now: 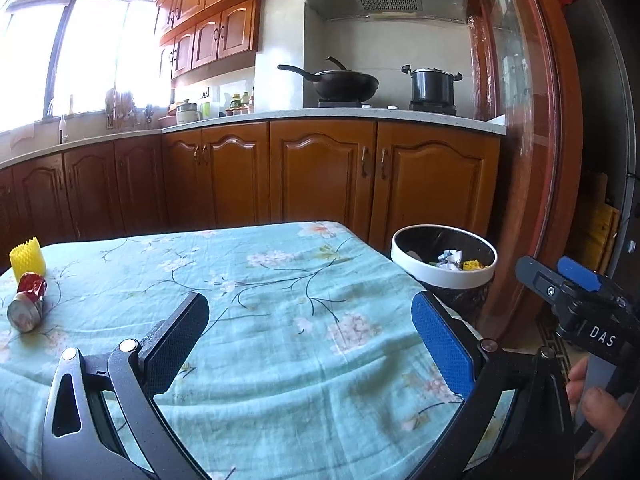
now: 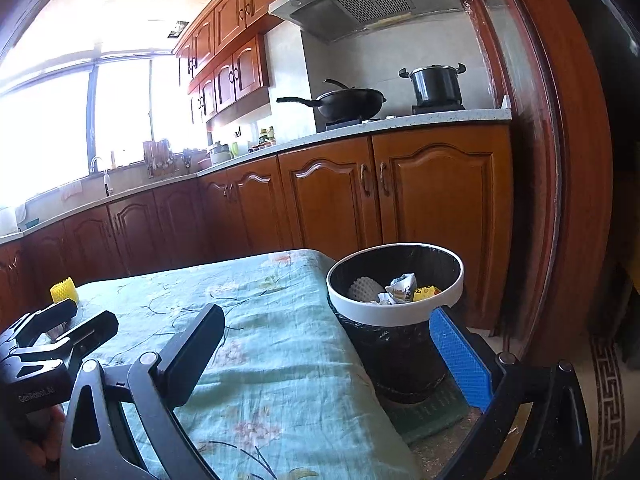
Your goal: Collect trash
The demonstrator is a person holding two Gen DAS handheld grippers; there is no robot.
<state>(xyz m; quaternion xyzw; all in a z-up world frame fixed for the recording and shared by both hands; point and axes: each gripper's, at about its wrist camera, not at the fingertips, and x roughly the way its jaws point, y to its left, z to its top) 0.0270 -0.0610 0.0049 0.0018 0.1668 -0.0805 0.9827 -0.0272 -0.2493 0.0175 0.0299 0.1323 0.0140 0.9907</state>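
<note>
Inside bin point(image 2: 394, 312): crumpled wrappers point(image 2: 402, 286).

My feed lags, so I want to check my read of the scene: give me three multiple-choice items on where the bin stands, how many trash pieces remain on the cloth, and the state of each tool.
1. Where does the trash bin stand?
A. on the tablecloth
B. on the floor by the table's right edge
C. on the kitchen counter

2. How many pieces lie on the tablecloth at the left?
A. none
B. two
C. five

3. In what state are the left tool and the right tool?
A. both open and holding nothing
B. left shut on the can
C. right shut on paper

Answers:
1 B, its base sits on a floor mat below the cloth's edge.
2 B, a yellow foam sleeve and a red can lying on its side.
3 A, each tool's fingers are spread wide with only cloth or bin between them.
</note>
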